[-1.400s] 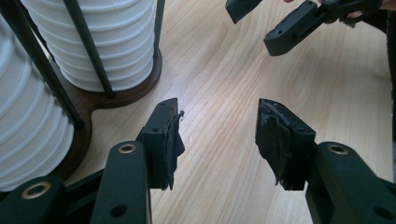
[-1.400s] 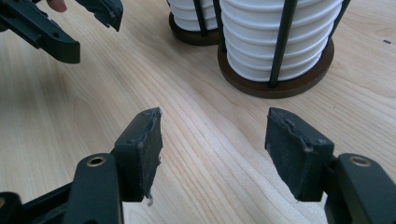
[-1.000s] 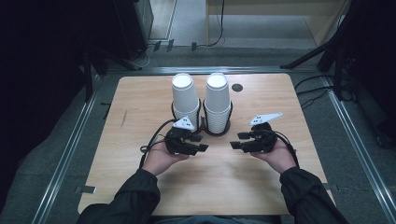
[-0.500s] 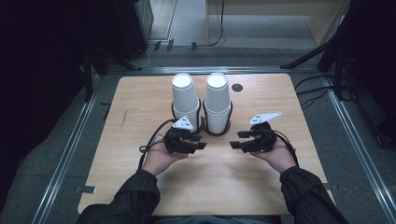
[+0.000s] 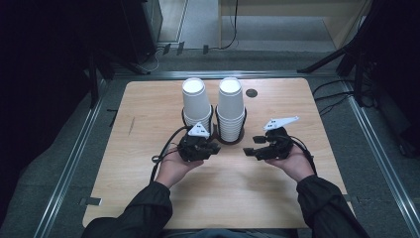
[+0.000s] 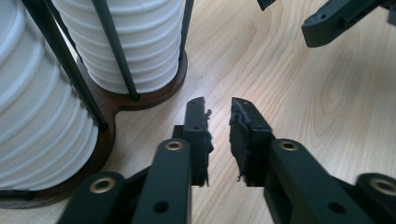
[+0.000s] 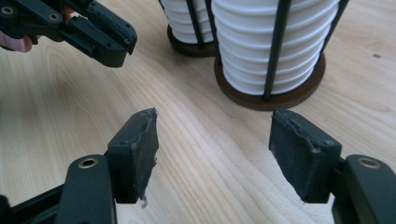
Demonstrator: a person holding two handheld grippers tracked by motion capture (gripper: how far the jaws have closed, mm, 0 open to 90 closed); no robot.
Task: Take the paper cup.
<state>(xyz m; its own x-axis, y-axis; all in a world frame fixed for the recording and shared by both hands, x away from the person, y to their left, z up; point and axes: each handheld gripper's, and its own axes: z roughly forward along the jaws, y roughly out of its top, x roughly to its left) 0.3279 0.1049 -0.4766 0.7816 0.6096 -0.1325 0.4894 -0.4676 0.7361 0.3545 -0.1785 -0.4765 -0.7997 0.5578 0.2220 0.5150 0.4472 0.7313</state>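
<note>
With nothing held, the left gripper [image 5: 210,148], jaws just closing to a narrow gap, sits nearest the two upright paper-cup stacks [image 5: 231,110] in their rack [image 6: 140,98] just beyond, while the right gripper [image 5: 250,146], jaws just opening, stands off farther right; the gripper views resolve the empty pads [image 7: 140,149].

Black tools [image 5: 218,147], dark sleeves [image 5: 143,213]

Light wooden table [image 5: 148,99] amid dark grey floor [image 5: 277,54]
</note>
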